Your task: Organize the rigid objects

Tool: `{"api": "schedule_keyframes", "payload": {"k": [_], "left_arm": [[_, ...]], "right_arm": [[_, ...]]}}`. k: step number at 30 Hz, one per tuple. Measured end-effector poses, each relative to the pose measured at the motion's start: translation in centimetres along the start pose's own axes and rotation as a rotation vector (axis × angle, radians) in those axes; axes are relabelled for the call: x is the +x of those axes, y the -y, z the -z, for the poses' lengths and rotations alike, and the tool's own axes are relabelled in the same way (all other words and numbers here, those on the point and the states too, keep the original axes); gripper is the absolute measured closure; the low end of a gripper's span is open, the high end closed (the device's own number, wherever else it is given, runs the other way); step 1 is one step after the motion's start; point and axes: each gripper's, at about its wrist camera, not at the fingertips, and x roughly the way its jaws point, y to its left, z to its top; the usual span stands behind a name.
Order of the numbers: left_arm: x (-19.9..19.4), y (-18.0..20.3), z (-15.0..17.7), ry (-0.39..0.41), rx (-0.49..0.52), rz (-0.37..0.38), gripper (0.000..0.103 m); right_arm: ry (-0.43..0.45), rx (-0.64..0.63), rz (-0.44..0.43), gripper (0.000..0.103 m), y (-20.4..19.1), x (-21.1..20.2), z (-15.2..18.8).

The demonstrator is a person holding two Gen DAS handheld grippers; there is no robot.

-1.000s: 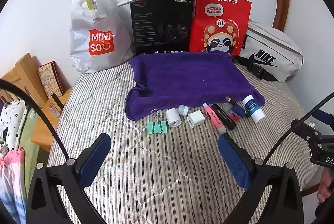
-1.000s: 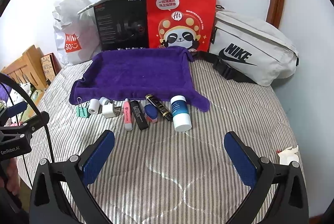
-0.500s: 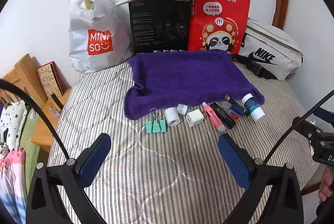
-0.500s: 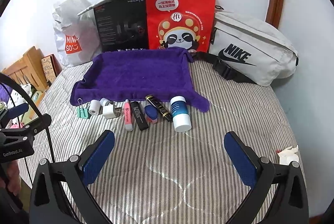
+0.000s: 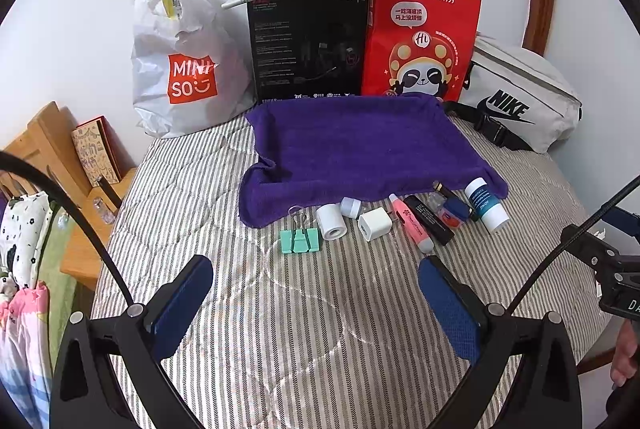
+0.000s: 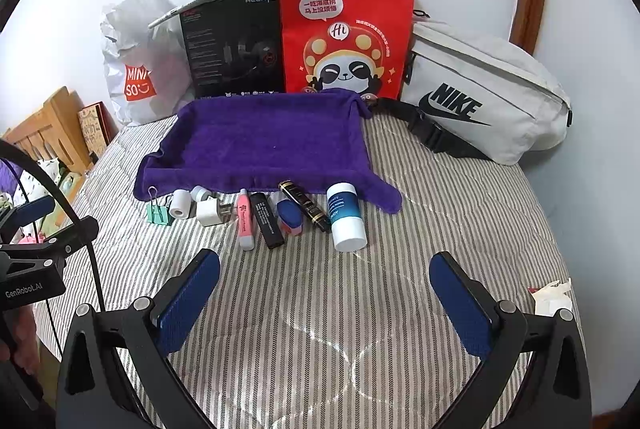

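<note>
Step in hand: we judge this the very start; nothing is gripped and every small thing lies on the bed (image 6: 460, 213), none on the purple towel (image 6: 264, 137).
Left claw: the left claw (image 5: 316, 305) is spread wide and empty, low in the frame of its own view, above the striped cover, well short of the row.
Right claw: the right claw (image 6: 326, 303) is likewise wide apart and holds nothing, at the bottom of its view.
Row of things: along the near edge of the towel, mid-frame, from left to right, lie a green binder clip (image 5: 300, 240), a white roll (image 5: 331, 221), a white charger plug (image 5: 374, 225), a pink tube (image 6: 245, 219), a black stick (image 6: 267, 220), a small blue-and-pink piece (image 6: 289, 216), a black-and-gold tube (image 6: 305, 205) and a white bottle with a blue label (image 6: 345, 216).
Poor view: a small white cap seems to sit behind the roll and the plug; we cannot tell what it is.
Next move, left: we would bring it forward and down over the clip or the roll, the nearest to it, with the jaws astride.
Next move, right: the bottle lies nearest; since it lies on its side, we would close across its width so it cannot roll.
Likely goal: the bare towel in the middle of the frame looks like the place to set things.
</note>
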Motion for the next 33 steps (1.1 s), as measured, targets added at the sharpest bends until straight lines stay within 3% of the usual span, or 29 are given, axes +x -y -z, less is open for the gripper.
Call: {"api": "schedule_keyframes", "payload": {"k": [33], "left_arm": [[0.09,-0.28,0.18,0.001,-0.001,0.013,0.000]], "right_arm": [[0.007,-0.008,-0.006,0.000,-0.28,-0.25,-0.01]]}}
